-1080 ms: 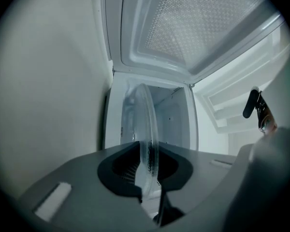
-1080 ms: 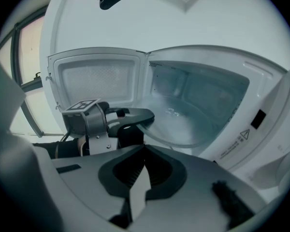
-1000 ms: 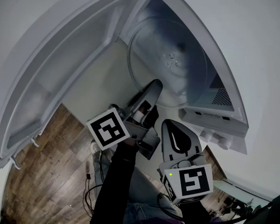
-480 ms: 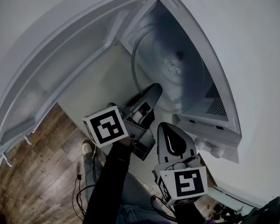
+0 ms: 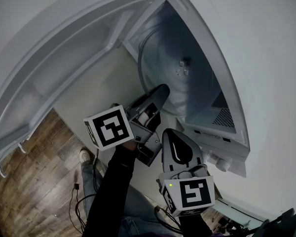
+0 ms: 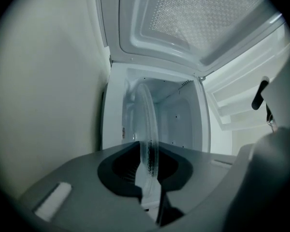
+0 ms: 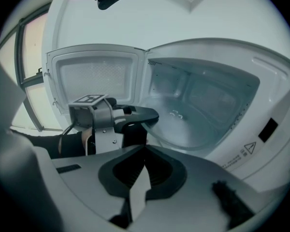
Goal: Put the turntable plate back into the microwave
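Note:
The clear glass turntable plate (image 5: 180,65) stands on edge in the mouth of the white microwave (image 5: 212,132), partly inside the cavity. My left gripper (image 5: 160,92) is shut on the plate's near rim. In the left gripper view the plate (image 6: 147,124) runs edge-on between the pads of that gripper (image 6: 149,170), towards the cavity (image 6: 183,124). My right gripper (image 5: 168,136) hangs just below the left one, shut and empty. The right gripper view shows its jaws (image 7: 144,170) closed, with the left gripper (image 7: 145,115) and the plate (image 7: 193,124) ahead of them.
The microwave door (image 5: 64,48) is swung wide open to the left. Control knobs (image 5: 222,162) sit on the front panel below the cavity. Wooden floor (image 5: 34,181) with cables and a person's shoe (image 5: 86,155) lies underneath. A pale wall fills the right side.
The head view has drifted, so everything sits a little lower and further left. Both grippers and the plate keep their places against the microwave.

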Available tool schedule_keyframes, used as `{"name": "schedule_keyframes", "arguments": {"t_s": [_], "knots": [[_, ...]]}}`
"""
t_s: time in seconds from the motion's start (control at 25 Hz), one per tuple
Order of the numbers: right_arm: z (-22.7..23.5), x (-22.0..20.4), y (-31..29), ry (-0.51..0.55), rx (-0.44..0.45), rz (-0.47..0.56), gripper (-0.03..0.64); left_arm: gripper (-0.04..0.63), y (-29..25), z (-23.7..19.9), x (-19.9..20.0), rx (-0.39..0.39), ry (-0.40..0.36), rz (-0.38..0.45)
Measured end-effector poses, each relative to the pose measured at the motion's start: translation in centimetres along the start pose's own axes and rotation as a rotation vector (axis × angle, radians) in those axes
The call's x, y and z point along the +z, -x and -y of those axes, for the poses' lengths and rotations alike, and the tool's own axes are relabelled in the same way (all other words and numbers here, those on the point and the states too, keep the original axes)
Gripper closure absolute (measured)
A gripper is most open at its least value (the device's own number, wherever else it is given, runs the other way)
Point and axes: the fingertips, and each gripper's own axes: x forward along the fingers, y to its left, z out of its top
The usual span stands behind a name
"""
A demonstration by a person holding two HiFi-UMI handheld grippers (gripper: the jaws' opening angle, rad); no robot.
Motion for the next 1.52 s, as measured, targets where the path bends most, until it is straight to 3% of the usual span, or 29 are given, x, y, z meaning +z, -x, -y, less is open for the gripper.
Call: {"name": "schedule_keyframes", "arguments": {"t_s": [0.28,1.52], "knots": [[0.5,0.2,-0.4,0.01,-0.003,0.004,0.607,0.545,-0.7,-0.3,0.1,0.015,-0.03,-0.021],[3.5,1.8,-1.6,0.029,-0.102,0.037,0.607,0.541,-2.7,-0.5,0.4,0.046,-0.004,-0.021]]}}
